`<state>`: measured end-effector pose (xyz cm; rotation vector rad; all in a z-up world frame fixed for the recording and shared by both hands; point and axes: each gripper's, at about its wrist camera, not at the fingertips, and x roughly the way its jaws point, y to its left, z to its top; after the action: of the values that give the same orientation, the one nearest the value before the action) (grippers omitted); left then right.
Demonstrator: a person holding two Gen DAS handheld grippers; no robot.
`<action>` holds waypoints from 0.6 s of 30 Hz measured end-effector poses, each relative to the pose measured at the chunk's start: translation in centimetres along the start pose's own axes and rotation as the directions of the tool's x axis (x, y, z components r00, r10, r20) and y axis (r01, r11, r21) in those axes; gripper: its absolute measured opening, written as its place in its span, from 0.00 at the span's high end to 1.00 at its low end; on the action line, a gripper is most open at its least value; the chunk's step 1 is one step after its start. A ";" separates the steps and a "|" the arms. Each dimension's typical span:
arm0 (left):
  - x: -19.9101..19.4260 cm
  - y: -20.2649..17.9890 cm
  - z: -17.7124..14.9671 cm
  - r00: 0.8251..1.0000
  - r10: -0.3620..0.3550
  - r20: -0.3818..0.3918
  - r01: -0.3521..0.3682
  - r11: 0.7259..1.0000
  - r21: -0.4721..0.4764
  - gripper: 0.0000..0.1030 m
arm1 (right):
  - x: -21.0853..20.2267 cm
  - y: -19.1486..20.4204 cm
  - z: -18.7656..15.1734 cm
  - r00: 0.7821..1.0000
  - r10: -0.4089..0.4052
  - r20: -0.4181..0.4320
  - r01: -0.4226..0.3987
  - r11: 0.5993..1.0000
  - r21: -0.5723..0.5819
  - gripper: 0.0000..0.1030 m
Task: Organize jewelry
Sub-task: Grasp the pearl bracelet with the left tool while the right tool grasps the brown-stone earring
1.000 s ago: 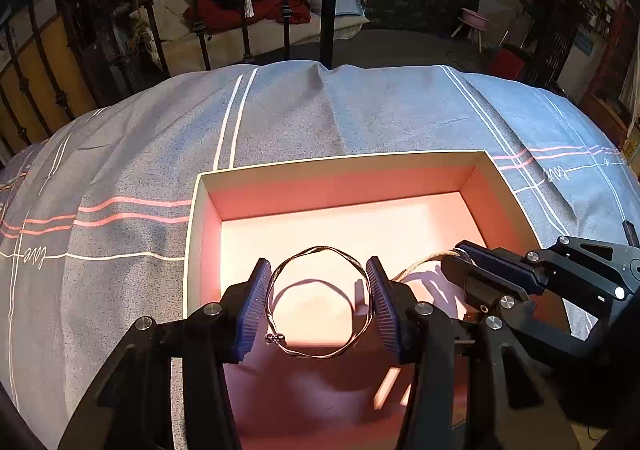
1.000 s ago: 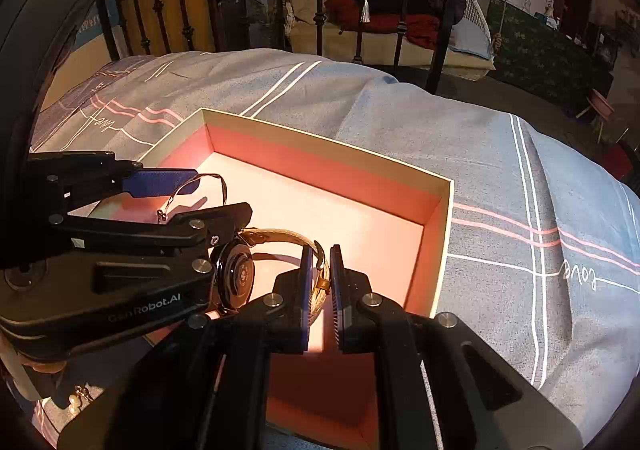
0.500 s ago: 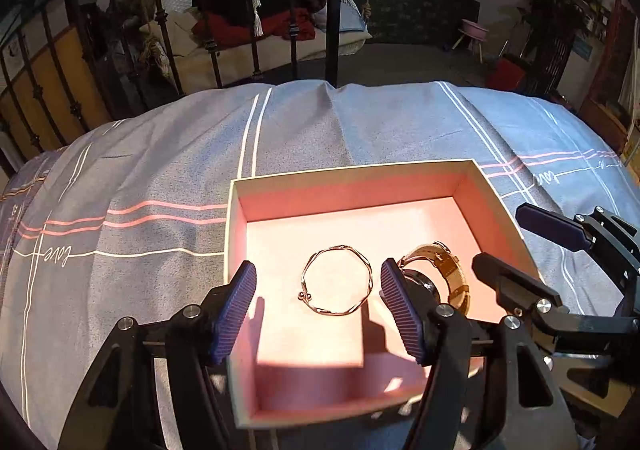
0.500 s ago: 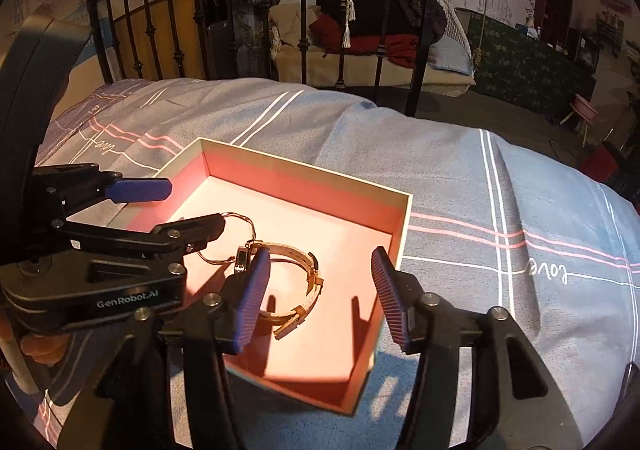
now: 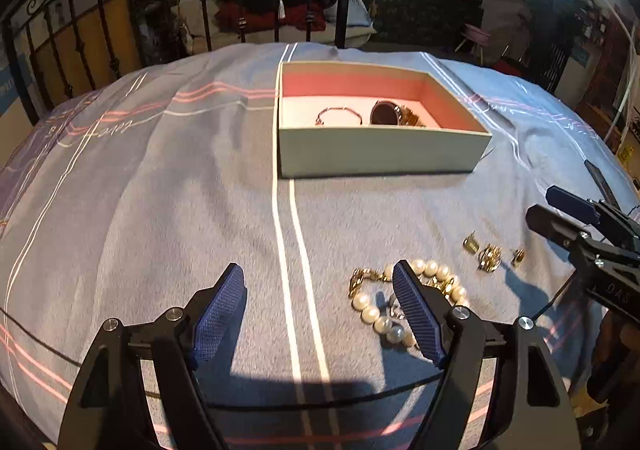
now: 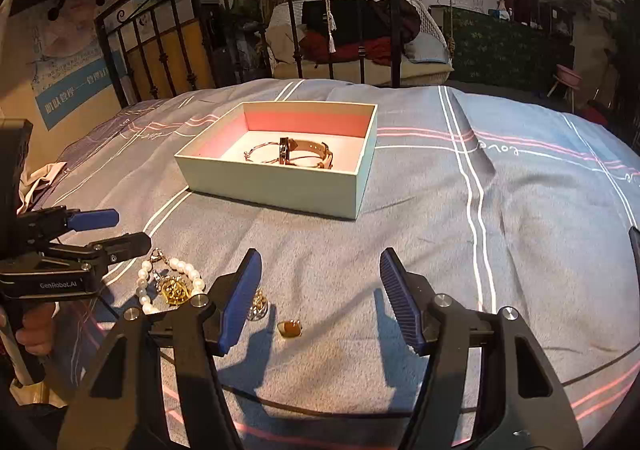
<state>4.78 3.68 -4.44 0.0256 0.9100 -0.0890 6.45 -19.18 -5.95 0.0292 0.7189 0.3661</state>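
Through the left wrist camera I see my left gripper (image 5: 318, 308) held low over the bedspread (image 5: 160, 218), its jaws spread wide and holding nothing. The pearl bracelet (image 5: 384, 302) lies just under and beside its right finger, on the near side of the box (image 5: 380, 154) and well apart from it. Three small gold pieces (image 5: 490, 254) sit a little to the right of the pearls, also on the near side of the box. Inside the box I can make out a thin bangle (image 5: 340, 115) and a watch (image 5: 390, 114) side by side. My right gripper (image 5: 560, 216) shows at the right edge, jaws apart. From the right wrist camera, that gripper (image 6: 320, 290) is likewise wide open and empty, with a small amber piece (image 6: 289, 328) between its fingers on the near side of the box (image 6: 276, 178), and a gold charm (image 6: 258, 306) touching or just behind its left finger. The pearl bracelet (image 6: 170, 284) lies further left, under my left gripper (image 6: 116, 230). I judge the next step is picking up these loose pieces. To do it well I would shift left so the pearls are centred between the fingers, come down until the pads nearly brush the cloth, and close on a bunched stretch so the strand does not slip or the bedspread get pinched.
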 end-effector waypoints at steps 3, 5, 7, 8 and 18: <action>0.8 -0.2 -0.9 0.999 0.029 -0.032 -0.029 0.999 0.017 0.29 | 0.4 0.2 -0.6 1.000 -0.007 -0.011 0.007 1.000 -0.004 0.40; 1.1 -0.8 -0.9 0.997 0.067 -0.032 -0.065 0.996 0.055 0.29 | 0.7 0.4 -0.8 1.000 -0.006 -0.017 0.006 1.000 -0.007 0.40; 1.6 -1.5 -1.1 0.995 0.085 -0.043 -0.081 0.993 0.081 0.36 | 0.7 0.7 -1.1 1.000 -0.012 -0.018 0.012 1.000 -0.014 0.40; 1.7 -1.9 -1.1 0.995 0.094 -0.039 -0.090 0.992 0.093 0.39 | 0.7 0.7 -1.3 1.000 -0.016 -0.017 0.016 1.000 -0.018 0.40; 1.3 -2.6 -1.3 0.999 -0.040 0.005 0.039 0.995 0.096 0.92 | 0.9 1.4 -3.5 0.999 -0.011 -0.053 0.007 0.997 -0.076 0.40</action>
<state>4.32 1.05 -6.17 0.0968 0.8991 -0.1695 4.33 -17.95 -8.96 -0.0555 0.7569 0.3866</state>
